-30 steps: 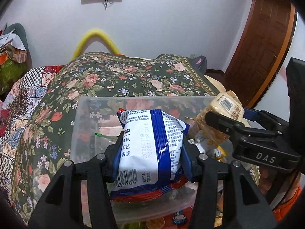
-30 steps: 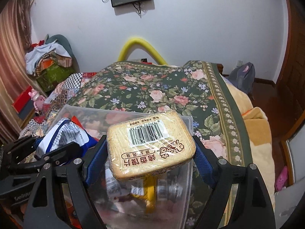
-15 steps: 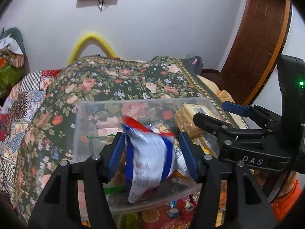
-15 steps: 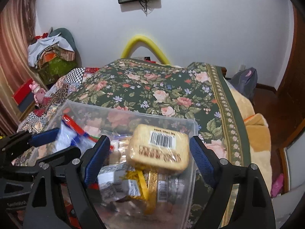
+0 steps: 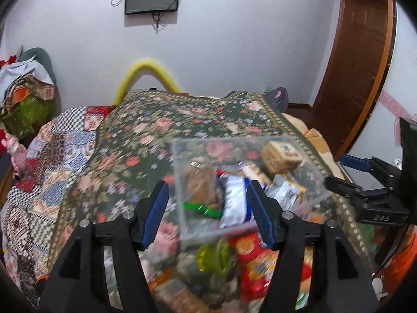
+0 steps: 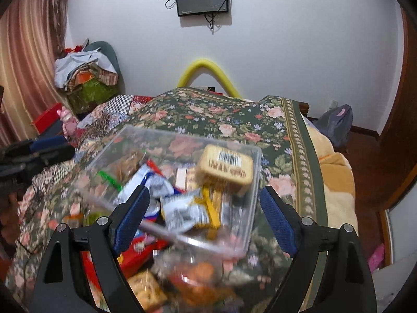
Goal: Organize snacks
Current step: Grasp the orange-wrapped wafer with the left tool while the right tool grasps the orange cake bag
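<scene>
A clear plastic box stands on the floral bedspread and holds several snacks. The blue-and-white packet lies inside it, beyond my left gripper. That gripper's jaws are opening with nothing between them. At the box's far right corner rests the tan bread-slice packet. In the right wrist view that tan packet lies in the box, ahead of my right gripper, which is open and holds nothing. Each gripper shows at the other view's edge: the right gripper and the left gripper.
Loose snacks lie on the bedspread in front of the box: a red packet, a green one, orange packets. A yellow tube arches at the bed's far end. Clothes are piled at the left, and a wooden door is at the right.
Both grippers let go: the blue-and-white packet and the tan bread packet dropped into the box. Both grippers then drew back and up from the box.
</scene>
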`<state>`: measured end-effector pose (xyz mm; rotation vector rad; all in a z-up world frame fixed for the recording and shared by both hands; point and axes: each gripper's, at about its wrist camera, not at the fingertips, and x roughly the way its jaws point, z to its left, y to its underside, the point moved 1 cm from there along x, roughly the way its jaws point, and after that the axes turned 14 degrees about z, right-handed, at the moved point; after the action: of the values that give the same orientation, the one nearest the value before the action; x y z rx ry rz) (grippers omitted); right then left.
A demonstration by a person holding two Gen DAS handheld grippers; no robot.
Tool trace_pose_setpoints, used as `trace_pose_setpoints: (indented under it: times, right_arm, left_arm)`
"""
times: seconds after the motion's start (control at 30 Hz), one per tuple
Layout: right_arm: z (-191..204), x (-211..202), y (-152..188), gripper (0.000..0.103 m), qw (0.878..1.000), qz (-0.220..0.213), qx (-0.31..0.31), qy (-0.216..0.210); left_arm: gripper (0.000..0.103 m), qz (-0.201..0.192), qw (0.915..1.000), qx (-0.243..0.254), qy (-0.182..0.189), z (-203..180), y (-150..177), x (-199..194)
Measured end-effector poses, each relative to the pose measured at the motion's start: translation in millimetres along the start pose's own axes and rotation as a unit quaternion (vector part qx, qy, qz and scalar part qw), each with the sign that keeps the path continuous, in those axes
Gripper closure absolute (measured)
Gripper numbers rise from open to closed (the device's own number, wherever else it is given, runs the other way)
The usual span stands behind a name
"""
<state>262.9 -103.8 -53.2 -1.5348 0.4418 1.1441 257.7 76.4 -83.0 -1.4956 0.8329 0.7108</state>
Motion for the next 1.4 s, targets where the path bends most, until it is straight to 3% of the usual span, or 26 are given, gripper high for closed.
trace_pose_setpoints:
  times: [0.3, 0.6, 0.87, 1.1, 1.17, 1.27, 1.33, 1.4]
  right_arm:
    - [-1.7, 3.0, 44.2, 0.017, 0.999, 0.037, 0.01, -0.004]
    - [-10.1, 22.3, 79.0, 0.016, 0.995, 0.086, 0.044, -0.019]
    - [-13.4, 43.0, 80.5, 0.016, 0.991, 0.106, 0.069, -0.032]
    - [-7.5, 48.3, 84.3, 0.016, 0.991, 0.103, 0.08, -0.03]
    - [-5.3, 49.6, 82.5, 0.024, 0.991, 0.105, 0.076, -0.031]
    - [-1.6, 50.6, 81.5, 0.04, 0.992, 0.105, 0.066, -0.034]
    - [-0.1, 51.8, 81.8, 0.045, 0.992, 0.107, 0.06, -0.035]
    - [0.0, 50.9, 82.6, 0.046, 0.992, 0.106, 0.06, -0.035]
  left_arm:
    - [0.04, 0.059, 0.9974, -0.041, -0.009, 37.1, 57.2, 19.1]
    - [0.04, 0.108, 0.9916, -0.071, 0.009, 40.4, 105.9, 46.0]
    - [0.04, 0.134, 0.9871, -0.079, 0.036, 30.0, 120.3, 67.3]
    - [0.04, 0.118, 0.9906, -0.069, 0.009, 26.9, 122.3, 77.0]
    - [0.042, 0.11, 0.9918, -0.065, 0.0, 25.6, 123.0, 77.1]
    - [0.058, 0.104, 0.993, -0.056, -0.006, 23.9, 125.5, 74.8]
    - [0.067, 0.104, 0.993, -0.054, -0.011, 24.4, 127.0, 73.0]
    - [0.068, 0.104, 0.9931, -0.054, -0.008, 26.1, 128.1, 71.2]
